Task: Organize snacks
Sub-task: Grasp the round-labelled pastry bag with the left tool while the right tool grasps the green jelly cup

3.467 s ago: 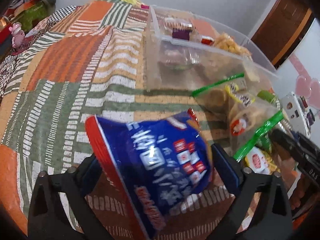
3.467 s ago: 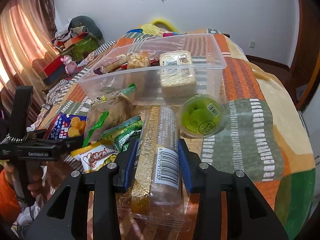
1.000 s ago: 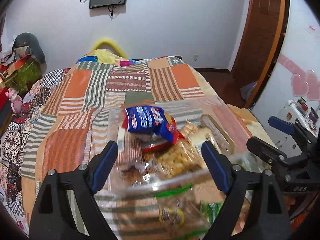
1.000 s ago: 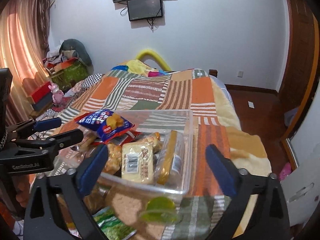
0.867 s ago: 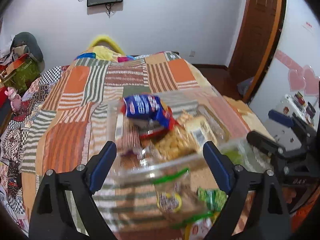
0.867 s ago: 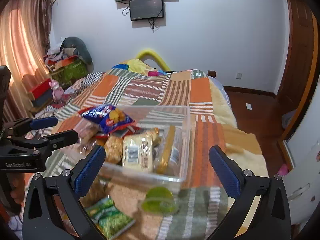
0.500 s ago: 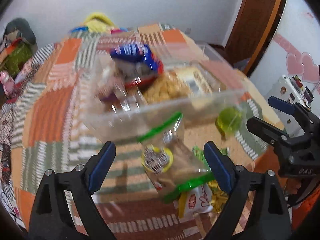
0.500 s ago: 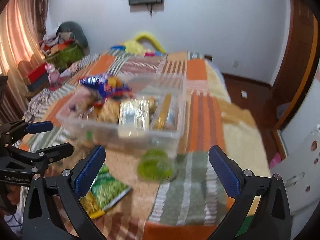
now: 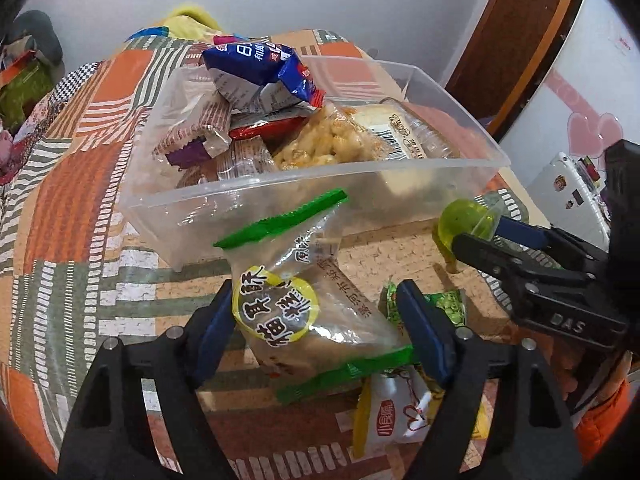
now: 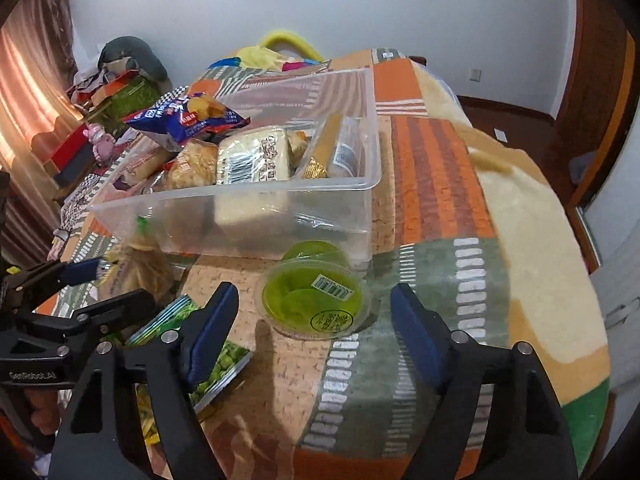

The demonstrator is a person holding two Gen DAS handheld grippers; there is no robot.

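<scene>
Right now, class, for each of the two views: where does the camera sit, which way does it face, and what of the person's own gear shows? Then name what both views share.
Left wrist: sits behind the left gripper, facing down at the green-edged clear bag between its just-closing jaws; the right gripper shows at right.
Right wrist: sits behind the right gripper, facing down at the green cup between its just-closing jaws; the left gripper shows at left.
Shared: the clear bin, the blue snack bag, the cup.

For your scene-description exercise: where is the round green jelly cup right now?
In the right wrist view, the green jelly cup lies on the patchwork blanket, just in front of the clear plastic bin, between the right gripper's open jaws.
</scene>
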